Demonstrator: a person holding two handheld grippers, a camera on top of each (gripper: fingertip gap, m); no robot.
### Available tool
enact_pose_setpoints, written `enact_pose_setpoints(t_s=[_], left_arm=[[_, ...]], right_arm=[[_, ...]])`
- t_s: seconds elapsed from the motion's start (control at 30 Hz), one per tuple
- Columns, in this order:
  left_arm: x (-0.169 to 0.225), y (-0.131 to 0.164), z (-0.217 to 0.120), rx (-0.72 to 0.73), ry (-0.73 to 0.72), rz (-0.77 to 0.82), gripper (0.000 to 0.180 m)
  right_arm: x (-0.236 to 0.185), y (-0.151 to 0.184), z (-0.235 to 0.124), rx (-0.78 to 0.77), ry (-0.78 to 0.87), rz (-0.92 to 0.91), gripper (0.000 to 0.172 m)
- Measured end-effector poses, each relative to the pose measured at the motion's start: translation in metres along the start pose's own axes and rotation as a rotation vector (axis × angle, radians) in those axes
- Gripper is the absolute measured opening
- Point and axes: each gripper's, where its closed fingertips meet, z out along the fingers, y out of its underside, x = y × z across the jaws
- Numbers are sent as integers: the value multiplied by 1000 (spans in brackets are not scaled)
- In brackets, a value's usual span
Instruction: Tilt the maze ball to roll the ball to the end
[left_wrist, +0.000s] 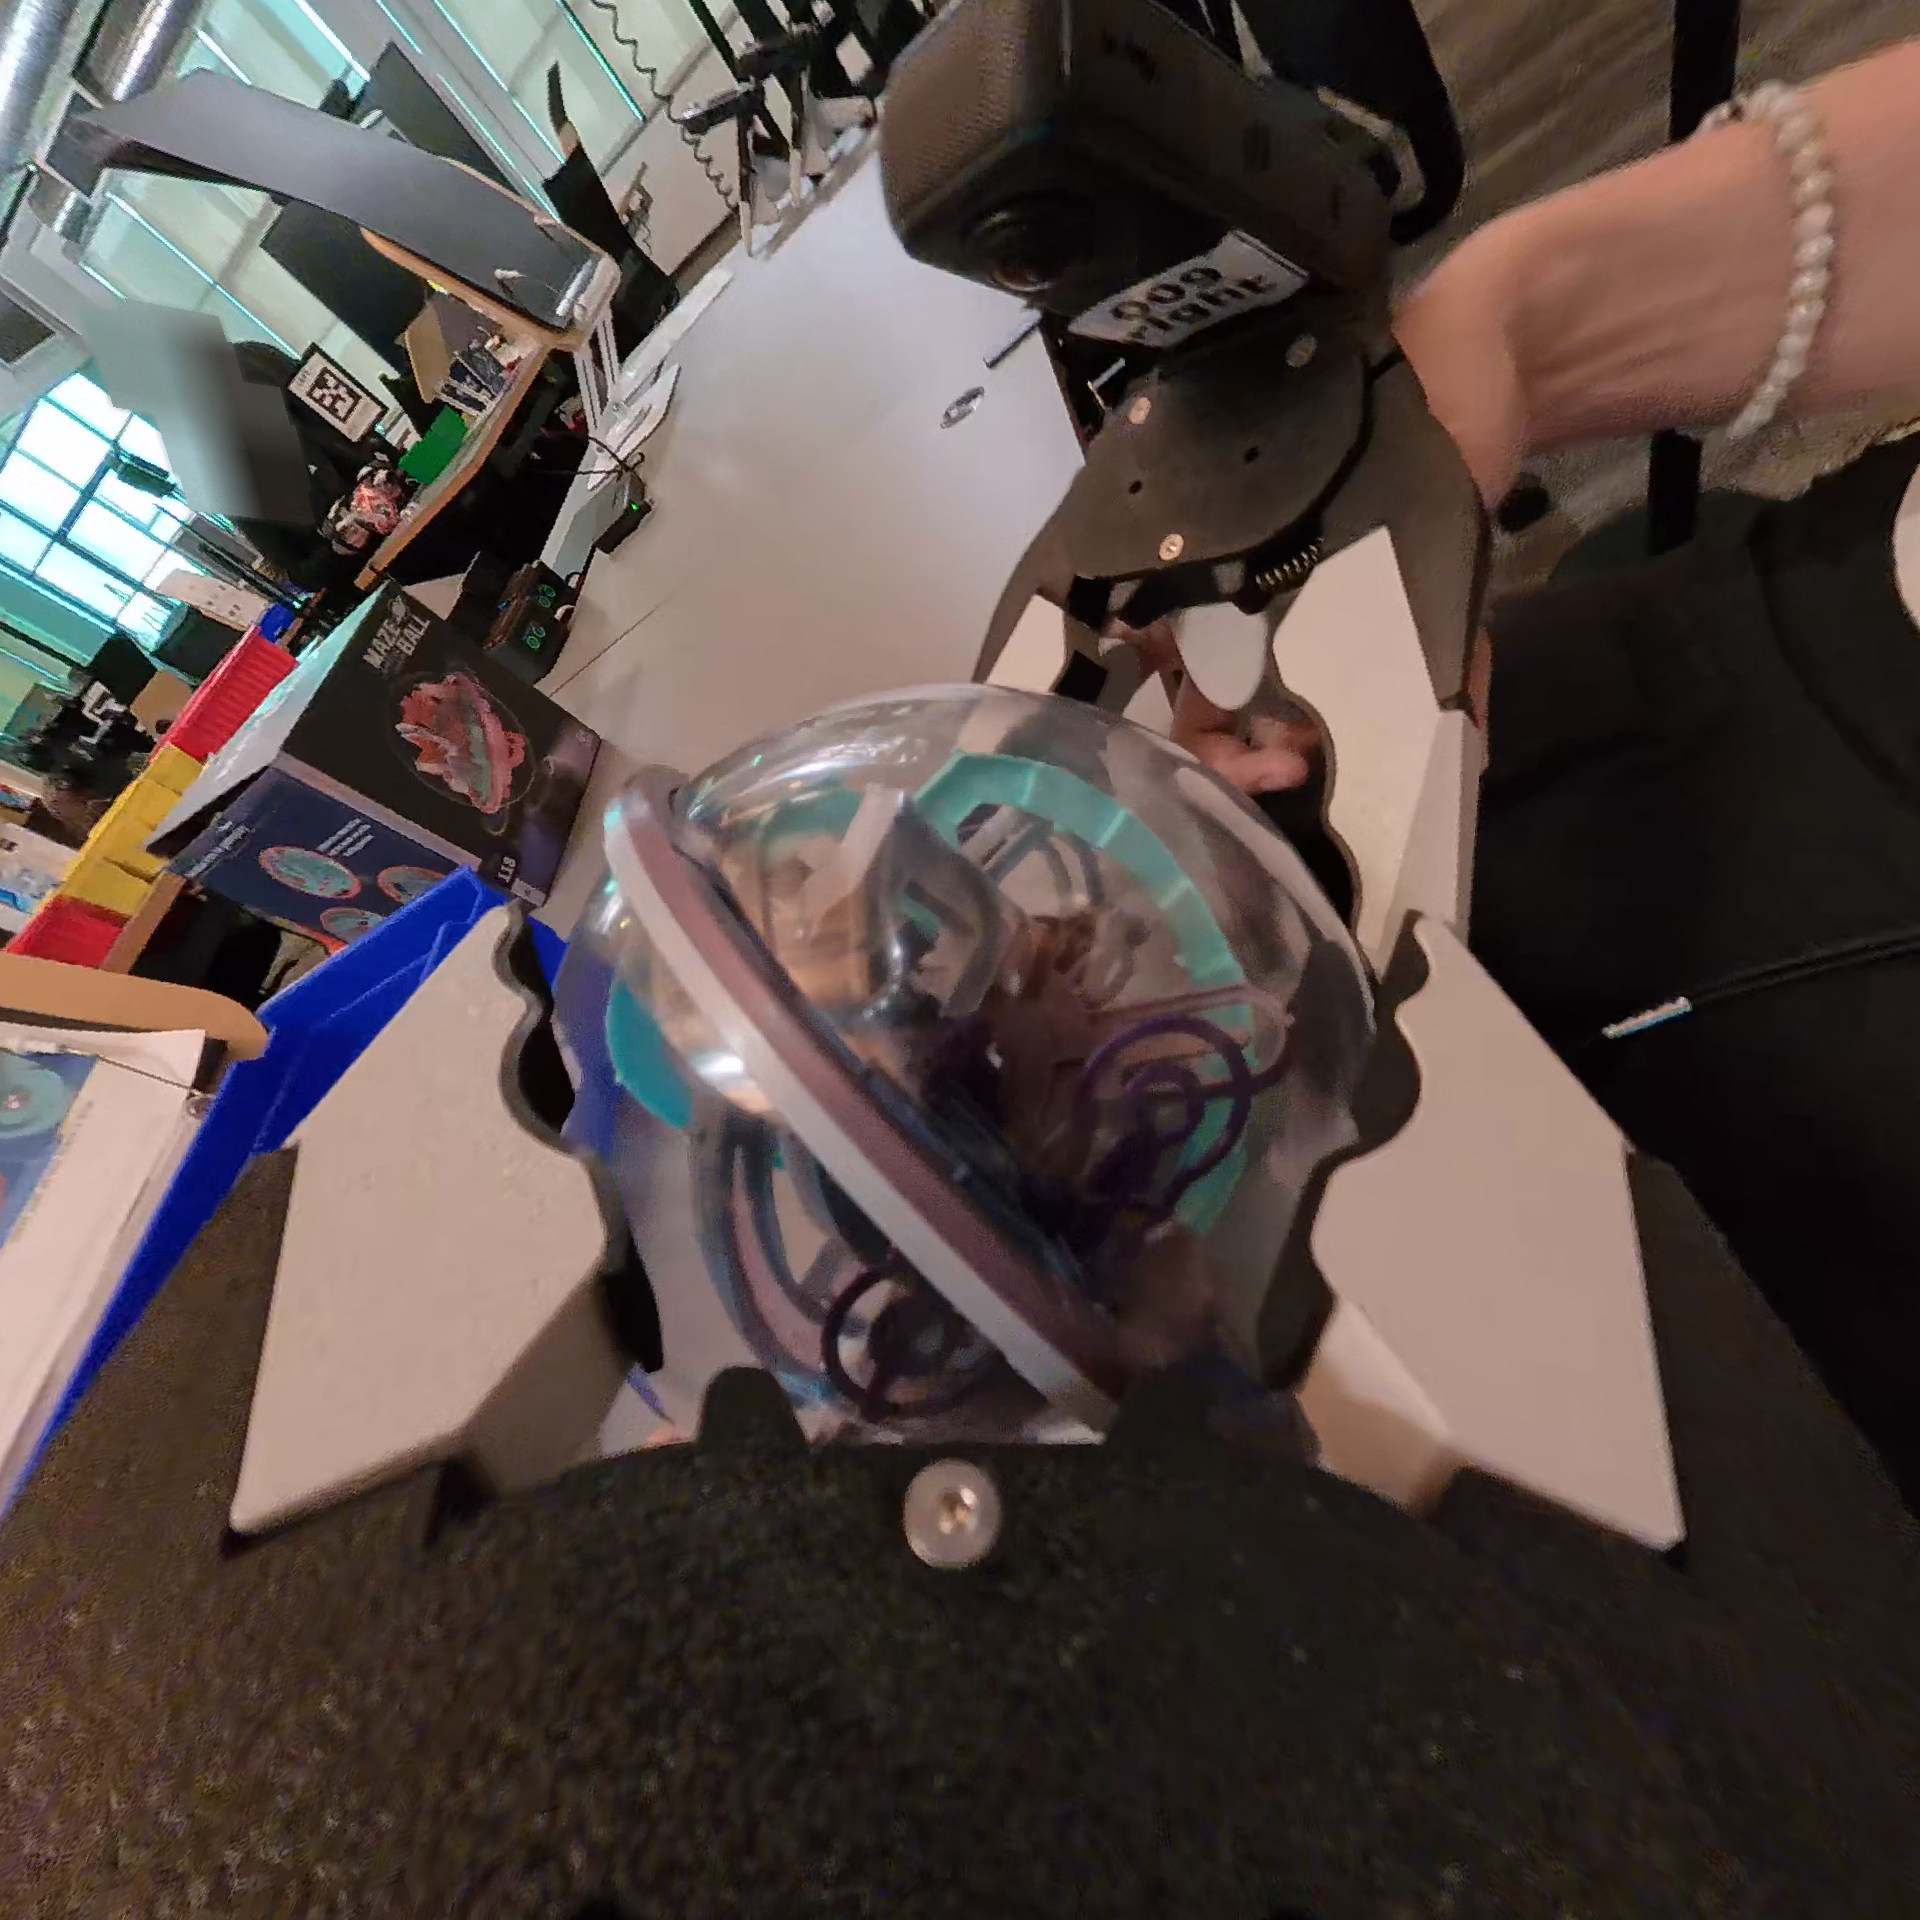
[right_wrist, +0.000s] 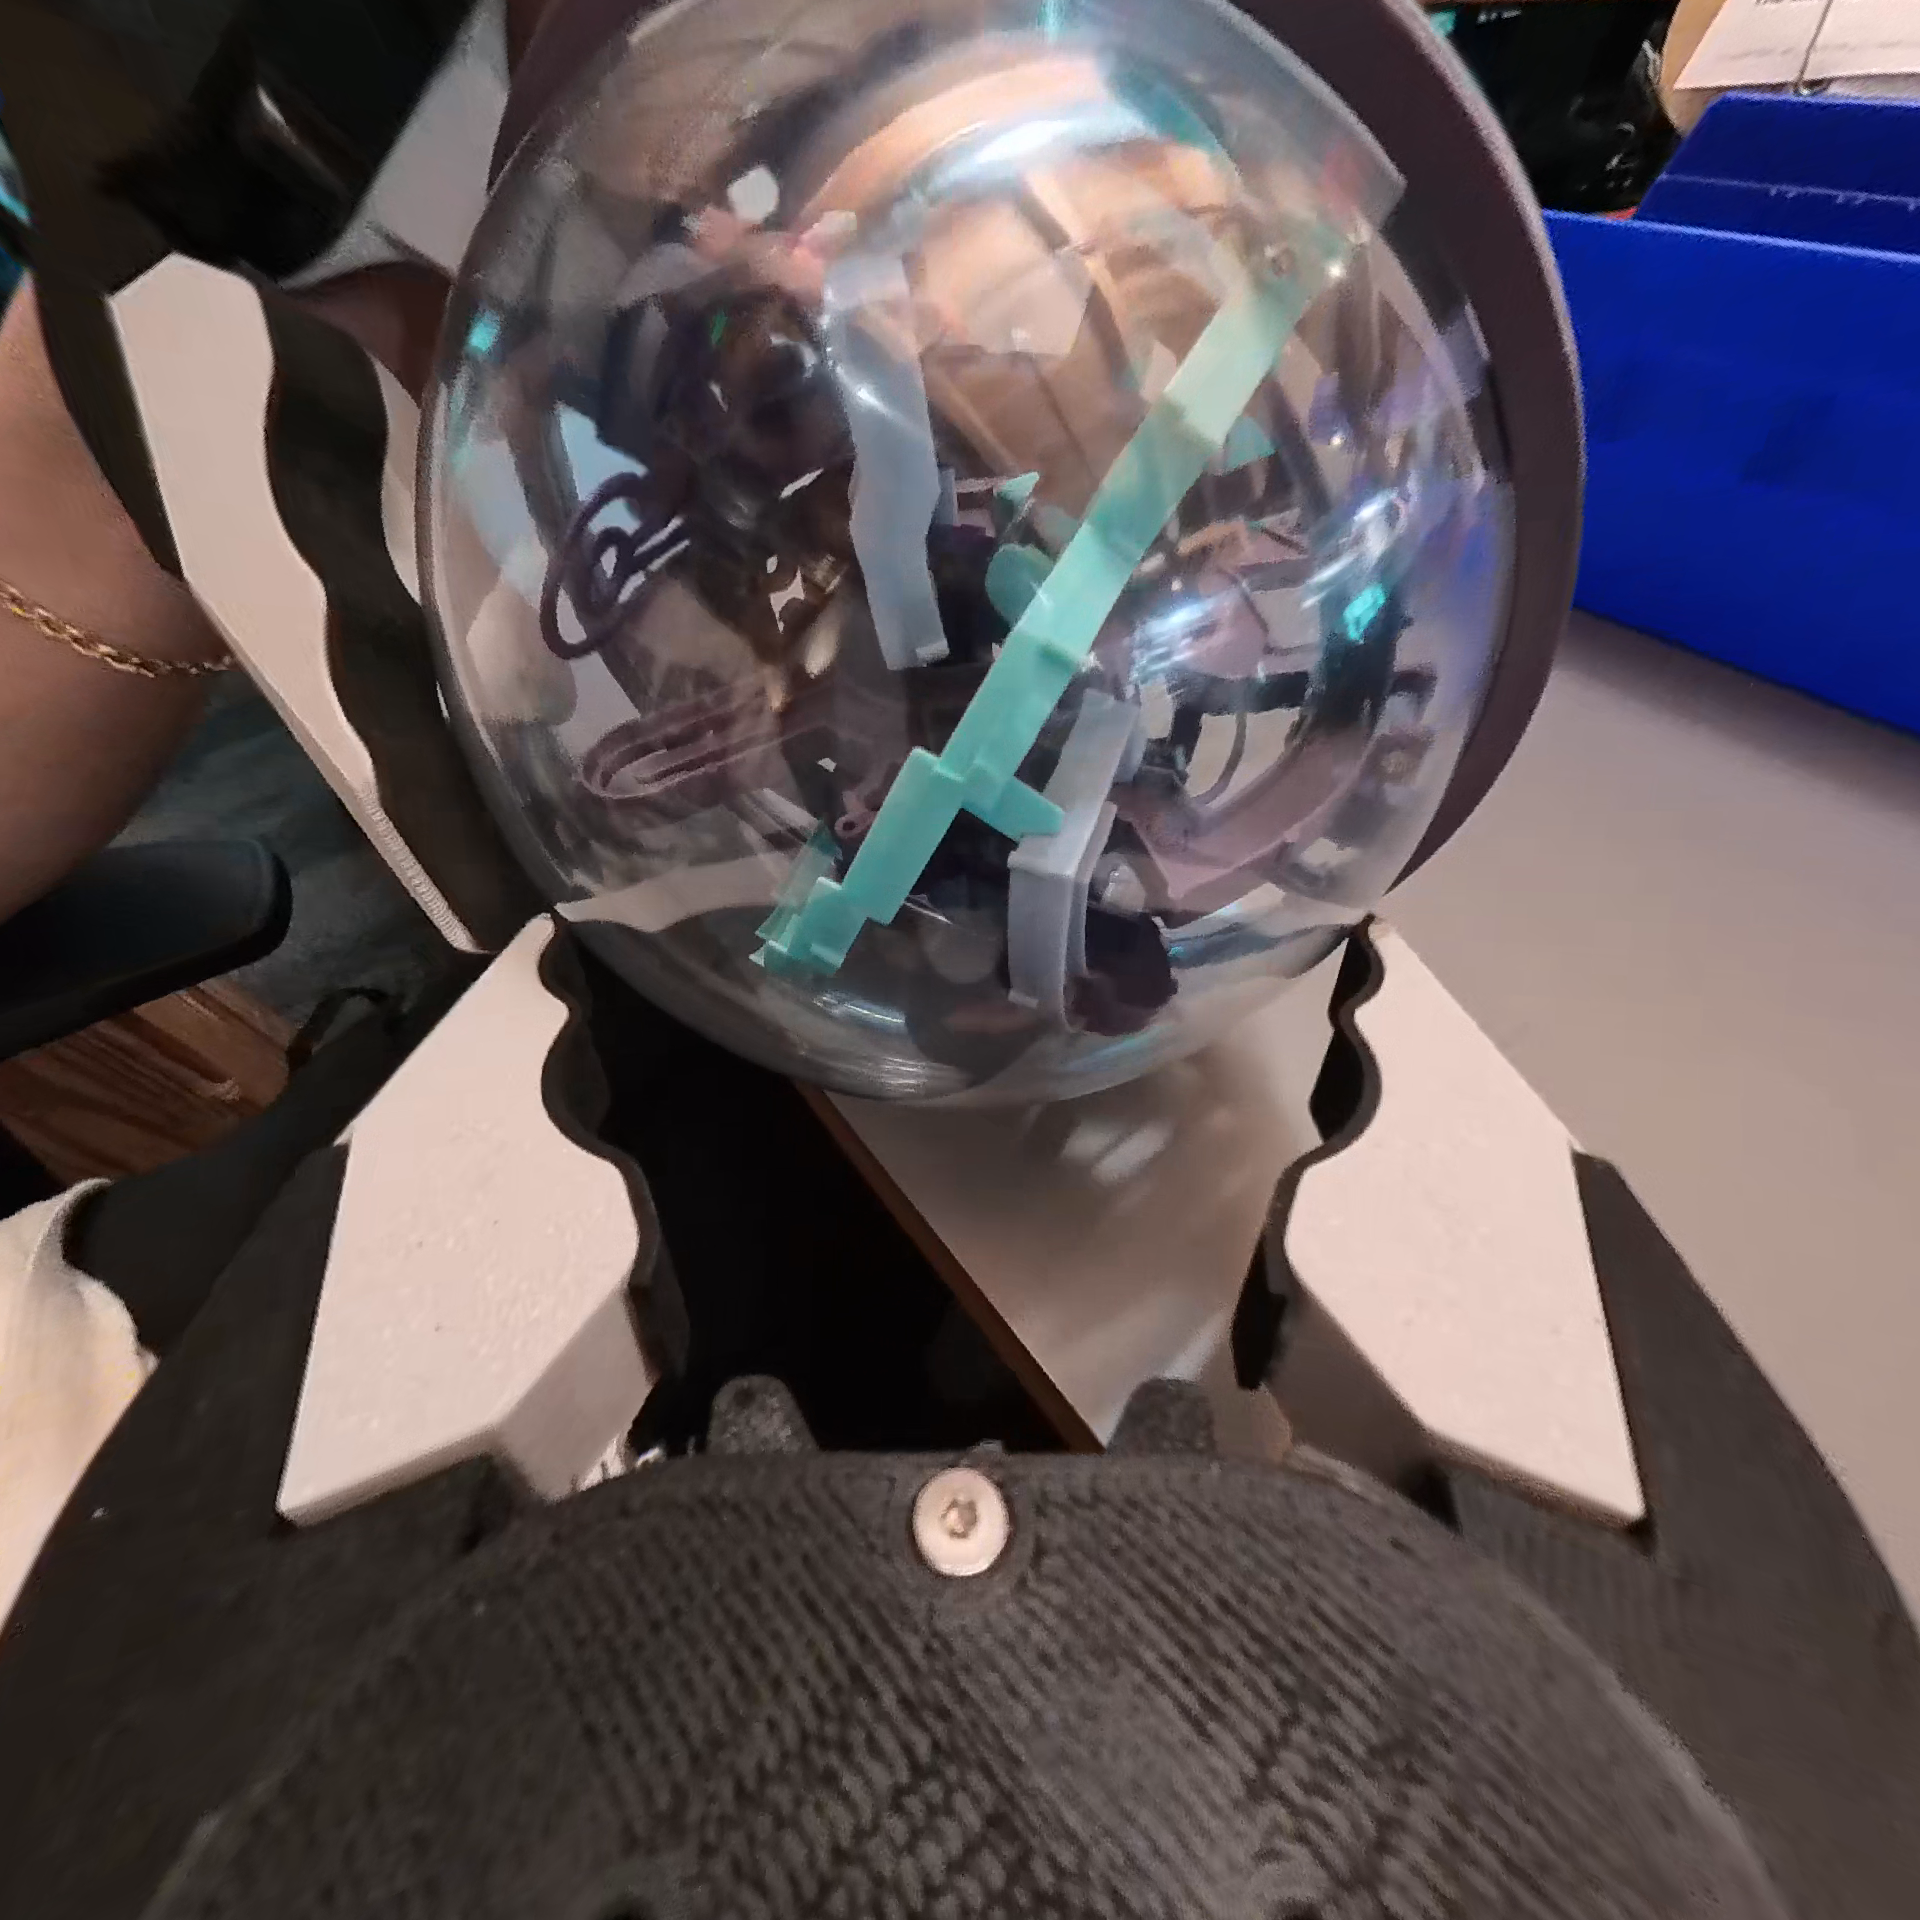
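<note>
The maze ball (left_wrist: 987, 997) is a clear sphere with a white and dark ring around its middle and teal, purple and grey tracks inside. It is tilted and held in the air between both grippers. My left gripper (left_wrist: 961, 935) is shut on it, with the wavy pads pressed on both sides. My right gripper (right_wrist: 956, 935) is shut on the ball (right_wrist: 966, 540) at its fingertips. The right gripper's black body (left_wrist: 1226, 457) shows on the ball's far side in the left wrist view. One left finger (right_wrist: 332, 540) shows beside the ball in the right wrist view. I cannot pick out the small ball inside.
A blue bin (left_wrist: 343, 997) stands left of the ball and shows in the right wrist view (right_wrist: 1745, 416). The maze ball's dark box (left_wrist: 416, 748) stands behind it. A white table (left_wrist: 831, 468) runs away. A hand with a bead bracelet (left_wrist: 1662, 291) holds the right gripper.
</note>
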Motion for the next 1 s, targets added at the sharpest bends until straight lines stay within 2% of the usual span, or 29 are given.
enact_pose_setpoints(t_s=[0.33,0.63,1.0], left_arm=[[-13,5,1,71,-21,-160,153],[-9,5,3,34,-14,-74,152],[-18,10,1,64,-29,-167,153]], right_arm=[[3,-5,3,68,13,94,137],[0,4,10,77,9,137,136],[2,-2,12,111,0,165,136]])
